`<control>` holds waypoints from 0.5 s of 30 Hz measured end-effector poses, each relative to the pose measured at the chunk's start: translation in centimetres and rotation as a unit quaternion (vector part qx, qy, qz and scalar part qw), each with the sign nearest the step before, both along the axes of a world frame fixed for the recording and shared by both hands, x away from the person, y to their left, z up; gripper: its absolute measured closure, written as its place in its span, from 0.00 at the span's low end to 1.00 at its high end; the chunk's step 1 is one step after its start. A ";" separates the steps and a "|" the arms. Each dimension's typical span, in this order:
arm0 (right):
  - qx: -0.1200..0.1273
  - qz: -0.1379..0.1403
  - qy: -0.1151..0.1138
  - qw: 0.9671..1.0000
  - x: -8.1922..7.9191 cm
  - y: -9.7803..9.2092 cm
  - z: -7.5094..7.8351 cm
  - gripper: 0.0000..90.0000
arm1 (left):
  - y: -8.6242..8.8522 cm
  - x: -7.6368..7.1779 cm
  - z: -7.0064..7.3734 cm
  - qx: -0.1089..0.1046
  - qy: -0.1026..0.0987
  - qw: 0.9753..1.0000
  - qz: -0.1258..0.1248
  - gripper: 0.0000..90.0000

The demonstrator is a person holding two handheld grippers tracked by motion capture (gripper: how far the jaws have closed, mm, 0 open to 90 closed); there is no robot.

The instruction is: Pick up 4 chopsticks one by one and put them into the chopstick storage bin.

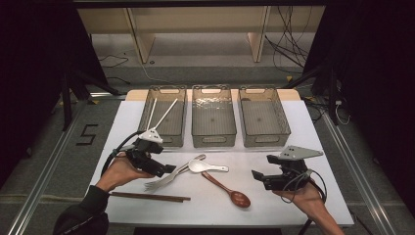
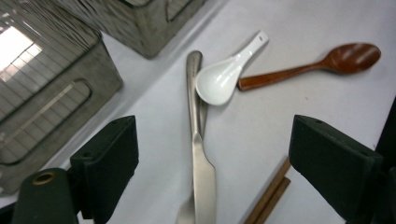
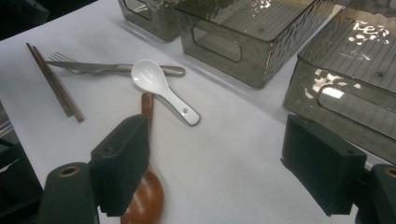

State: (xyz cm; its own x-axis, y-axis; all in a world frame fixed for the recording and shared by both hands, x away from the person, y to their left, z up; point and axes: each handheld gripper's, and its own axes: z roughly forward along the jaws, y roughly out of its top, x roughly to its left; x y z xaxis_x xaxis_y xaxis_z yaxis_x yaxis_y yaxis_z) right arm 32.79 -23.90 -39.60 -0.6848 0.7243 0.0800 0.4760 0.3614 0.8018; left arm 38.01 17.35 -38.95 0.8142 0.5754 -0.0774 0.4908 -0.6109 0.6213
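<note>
Cutlery lies at the table's centre front: a steel knife across a fork, a white ceramic spoon, a brown wooden spoon and dark wooden chopsticks. My left gripper is open just left of the knife and fork. In the left gripper view the knife lies between the spread jaws, with the white spoon beyond. My right gripper is open and empty, right of the wooden spoon. In the right gripper view the wooden spoon lies by the left jaw.
Three grey see-through bins stand in a row at the back: left bin holds white chopsticks, middle bin and right bin look empty. Table edges run close to both hands at the front.
</note>
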 end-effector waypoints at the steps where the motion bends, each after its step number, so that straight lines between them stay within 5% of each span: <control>1: -0.001 0.001 0.000 1.000 0.0 0.0 0.0 0.27 | 0.0 -0.3 -0.1 0.006 0.002 1.000 -0.005 0.17; 15: -0.004 0.003 0.004 1.000 0.0 0.2 -0.1 0.27 | -0.4 -4.0 -1.4 0.059 0.008 0.997 -0.054 0.20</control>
